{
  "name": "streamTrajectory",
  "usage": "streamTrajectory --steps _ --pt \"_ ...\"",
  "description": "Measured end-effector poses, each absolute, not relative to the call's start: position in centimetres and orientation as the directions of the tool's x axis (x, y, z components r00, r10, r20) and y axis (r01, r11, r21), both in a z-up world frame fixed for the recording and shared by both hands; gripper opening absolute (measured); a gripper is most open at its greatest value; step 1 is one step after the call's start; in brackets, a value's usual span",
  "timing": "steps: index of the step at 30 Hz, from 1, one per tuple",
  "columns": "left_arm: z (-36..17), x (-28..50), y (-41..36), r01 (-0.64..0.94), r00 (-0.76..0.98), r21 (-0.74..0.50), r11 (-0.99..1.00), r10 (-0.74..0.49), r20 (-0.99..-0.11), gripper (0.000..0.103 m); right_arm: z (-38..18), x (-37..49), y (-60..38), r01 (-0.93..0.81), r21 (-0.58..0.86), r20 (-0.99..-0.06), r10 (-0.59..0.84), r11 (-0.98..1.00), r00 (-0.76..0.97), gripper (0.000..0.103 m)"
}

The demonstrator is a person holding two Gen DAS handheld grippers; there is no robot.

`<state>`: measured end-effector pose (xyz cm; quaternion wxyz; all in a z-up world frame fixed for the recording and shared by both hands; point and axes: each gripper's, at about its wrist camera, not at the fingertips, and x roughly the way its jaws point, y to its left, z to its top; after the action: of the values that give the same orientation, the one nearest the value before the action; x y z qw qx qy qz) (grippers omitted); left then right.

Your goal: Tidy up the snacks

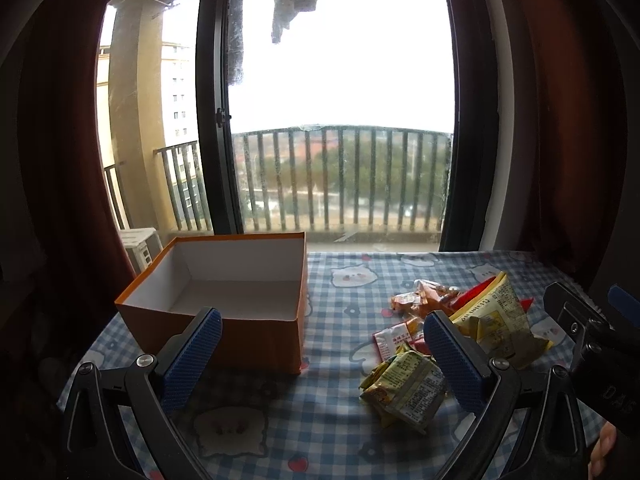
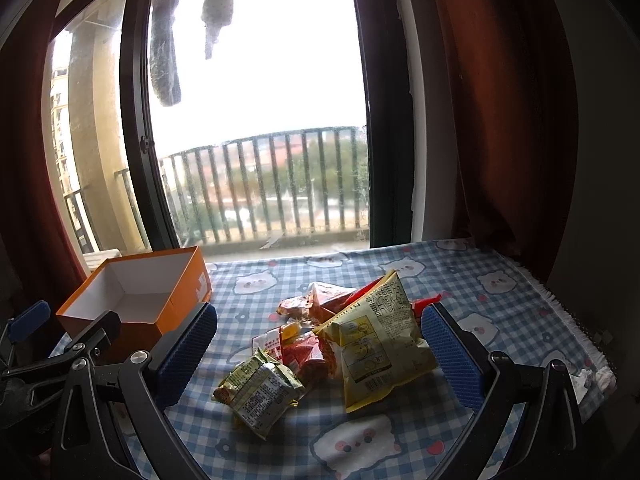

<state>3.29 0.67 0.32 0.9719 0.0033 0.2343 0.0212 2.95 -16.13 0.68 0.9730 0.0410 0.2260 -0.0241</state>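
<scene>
- Evidently no snack is being moved yet: the snack pile point(image 2: 320, 344) is lying loose on the checked tablecloth point(image 2: 480, 280), right of the empty orange box point(image 2: 132, 292).
- Packets are looking crinkled and overlapping, the yellow bag point(image 2: 376, 344) on top.
- Right gripper point(image 2: 320, 356) is hanging wide open over them, holding nothing; it needs lowering onto one packet.
- Left gripper point(image 1: 324, 356) is likewise gaping, empty.

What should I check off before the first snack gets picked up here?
1. Box open, nothing inside: ok.
2. Left tongs open, holding nothing: ok.
3. Right tongs open, holding nothing: ok.
4. Snacks on the cloth, none in the box: ok.
5. Green pack at the pile's near edge, top clear: ok.
6. Yellow bag free to lift: not ok, it overlaps red packs.
</scene>
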Motion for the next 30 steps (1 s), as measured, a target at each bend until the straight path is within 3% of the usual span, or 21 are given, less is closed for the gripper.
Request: streamTrajectory --steps 30 --pt "-0.2 3.8 -0.9 0.008 0.876 0.009 1.000 -0.003 -0.482 0.101 0.4 3.4 -16.4 0.065 0.112 -0.445 -0.008 0.992 0.895 0.103"
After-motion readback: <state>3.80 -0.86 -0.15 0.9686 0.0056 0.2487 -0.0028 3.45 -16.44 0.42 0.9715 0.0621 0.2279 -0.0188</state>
